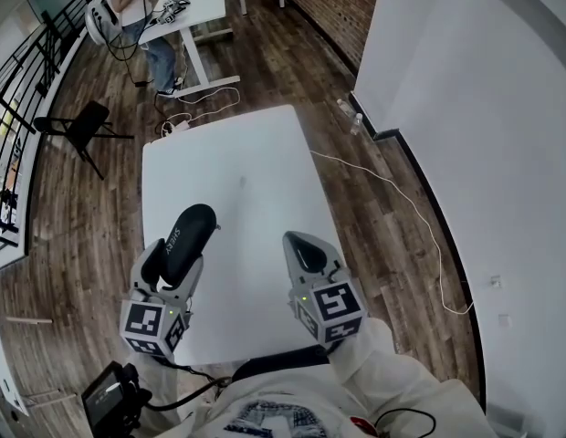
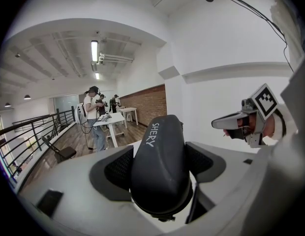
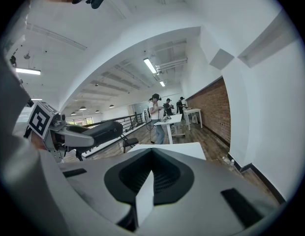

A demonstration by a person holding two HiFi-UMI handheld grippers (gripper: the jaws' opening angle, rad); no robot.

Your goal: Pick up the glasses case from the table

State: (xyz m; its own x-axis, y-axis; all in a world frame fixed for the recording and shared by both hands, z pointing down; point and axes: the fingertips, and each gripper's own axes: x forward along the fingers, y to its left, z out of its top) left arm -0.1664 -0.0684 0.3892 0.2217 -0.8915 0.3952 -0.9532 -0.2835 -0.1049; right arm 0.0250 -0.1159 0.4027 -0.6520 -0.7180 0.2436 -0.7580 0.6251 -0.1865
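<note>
A: Head view first. Where is the glasses case (image 1: 184, 235) sitting?
B: It's sitting lower left of frame, lying lengthwise in the left gripper (image 1: 171, 270) and hanging over the near-left part of the white table (image 1: 256, 181).
A: Is the grip holding?
B: Yes. The jaws are standing fairly wide, with the pads pressing on both sides of the case.
A: And the right gripper (image 1: 310, 255)?
B: It's hovering lower centre-right, jaws meeting, carrying nothing.
</note>
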